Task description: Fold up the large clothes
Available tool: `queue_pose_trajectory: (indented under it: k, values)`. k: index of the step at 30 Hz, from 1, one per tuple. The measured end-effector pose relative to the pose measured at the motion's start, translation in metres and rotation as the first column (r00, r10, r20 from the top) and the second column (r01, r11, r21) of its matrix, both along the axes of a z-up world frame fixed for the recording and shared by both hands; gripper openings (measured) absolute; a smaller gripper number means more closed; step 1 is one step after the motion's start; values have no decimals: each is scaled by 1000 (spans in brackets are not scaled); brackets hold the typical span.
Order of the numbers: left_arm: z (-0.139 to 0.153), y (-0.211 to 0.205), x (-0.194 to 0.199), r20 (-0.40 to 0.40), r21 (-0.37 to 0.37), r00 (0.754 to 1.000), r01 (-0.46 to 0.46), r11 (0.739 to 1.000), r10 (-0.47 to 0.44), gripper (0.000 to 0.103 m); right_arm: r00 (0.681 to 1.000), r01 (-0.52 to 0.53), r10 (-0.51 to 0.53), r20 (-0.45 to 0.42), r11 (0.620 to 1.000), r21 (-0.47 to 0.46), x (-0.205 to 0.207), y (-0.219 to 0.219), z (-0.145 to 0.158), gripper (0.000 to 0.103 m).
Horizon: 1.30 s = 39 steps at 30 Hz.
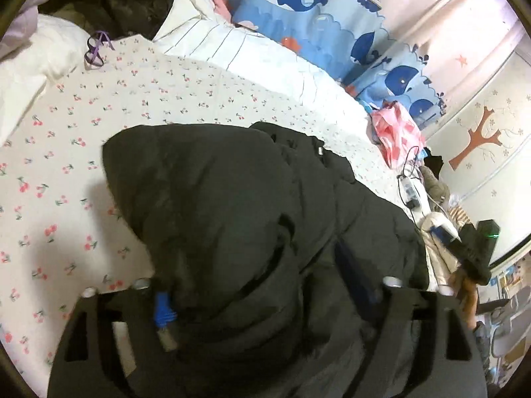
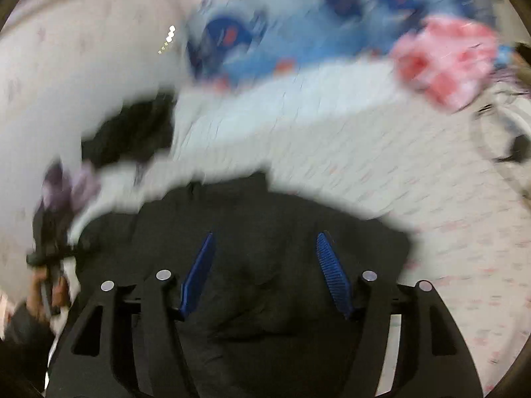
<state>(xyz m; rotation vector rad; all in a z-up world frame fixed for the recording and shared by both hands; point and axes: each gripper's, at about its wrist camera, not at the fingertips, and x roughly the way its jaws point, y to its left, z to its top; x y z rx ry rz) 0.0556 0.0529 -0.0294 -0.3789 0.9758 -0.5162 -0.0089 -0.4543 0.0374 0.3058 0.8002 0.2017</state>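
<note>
A large dark puffy jacket (image 1: 215,199) lies bunched on the cherry-print bed sheet (image 1: 66,165). My left gripper (image 1: 252,275) stands wide open over it. Padded fabric bulges up between its blue pads (image 1: 162,308), and they do not press on it. In the blurred right wrist view the same jacket (image 2: 265,298) fills the lower middle. My right gripper (image 2: 265,237) hangs above it, open, with nothing pinched between its ribbed blue pads (image 2: 332,272). The right gripper's black body (image 1: 478,248) also shows at the right edge of the left wrist view.
A whale-print blue blanket (image 1: 298,10) and a striped white quilt (image 1: 232,46) lie along the far side of the bed. A pink bag (image 1: 398,132), a charger with cables (image 1: 410,192), a white pillow (image 1: 33,59) and another dark garment (image 1: 132,3) sit around the edges.
</note>
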Motion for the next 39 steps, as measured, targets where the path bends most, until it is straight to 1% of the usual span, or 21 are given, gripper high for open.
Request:
queue_pose_trajectory:
  k: [1, 2, 3, 4, 6, 7, 9, 11, 14, 17, 20, 21, 24, 25, 27, 28, 30, 35, 37, 38, 39]
  values:
    - [-14, -5, 5, -37, 32, 999, 13, 999, -12, 96, 987, -18, 5, -160, 997, -80, 22, 17, -35, 61]
    - [-41, -17, 15, -145, 86, 988, 66, 994, -53, 96, 966, -42, 7, -257, 990, -131, 37, 26, -69, 63]
    - [-61, -23, 19, -225, 81, 971, 104, 991, -84, 96, 962, -44, 11, -274, 992, -114, 40, 27, -87, 65]
    - [-64, -20, 18, -235, 64, 969, 91, 994, -73, 96, 959, -11, -15, -283, 996, -90, 40, 23, -86, 65]
    - [-51, -10, 8, -240, 20, 968, 81, 997, -73, 96, 965, 67, -69, -254, 998, -16, 22, 14, -63, 65]
    - [-42, -4, 1, -227, -7, 969, 96, 995, -95, 96, 976, 50, -46, -214, 999, 15, 9, 15, -51, 65]
    - [-17, 20, -26, -175, 18, 978, 121, 993, -116, 96, 990, 24, -22, -139, 1000, 14, -37, 10, -25, 71]
    - [-2, 50, -55, -162, 27, 978, 137, 990, -131, 96, 990, 11, -6, -137, 999, 36, -83, 1, -17, 84]
    - [1, 86, -94, -188, 45, 971, 159, 986, -148, 96, 982, -8, 33, -185, 991, 132, -169, -15, -33, 87]
    - [-23, 125, -152, -280, 30, 943, 193, 981, -177, 96, 968, -7, 60, -245, 977, 211, -245, -27, -64, 87]
    - [-47, 137, -198, -331, -15, 917, 232, 973, -223, 96, 956, -23, 132, -262, 923, 383, -306, -25, -91, 87]
    - [-54, 139, -211, -342, -50, 909, 237, 970, -240, 96, 955, -29, 154, -254, 899, 437, -319, -26, -97, 87]
    - [-83, 151, -243, -366, -226, 888, 206, 952, -279, 96, 950, -37, 215, -227, 797, 602, -346, -20, -119, 89]
    - [-87, 148, -245, -366, -251, 887, 198, 947, -282, 96, 947, -33, 224, -229, 780, 624, -347, -19, -124, 89]
    - [-95, 152, -255, -362, -279, 892, 174, 944, -271, 96, 943, -16, 223, -247, 773, 635, -351, -16, -132, 89]
    - [-96, 154, -258, -361, -291, 893, 167, 942, -270, 96, 943, -21, 233, -236, 752, 659, -356, -14, -135, 90]
    - [-99, 154, -262, -354, -331, 892, 162, 930, -282, 96, 948, -46, 260, -182, 680, 731, -360, -13, -140, 90]
    - [-105, 141, -264, -354, -380, 896, 123, 917, -267, 96, 960, -37, 242, -139, 603, 797, -352, -14, -154, 89]
    - [-110, 144, -261, -363, -377, 902, 86, 922, -233, 96, 967, -47, 231, -105, 567, 823, -350, -15, -158, 78]
    - [-110, 144, -259, -367, -371, 905, 69, 926, -215, 96, 971, -79, 230, -63, 560, 825, -350, -13, -155, 56]
    - [-106, 138, -265, -358, -367, 914, 50, 929, -190, 87, 972, -102, 233, -38, 561, 821, -351, -11, -149, 35]
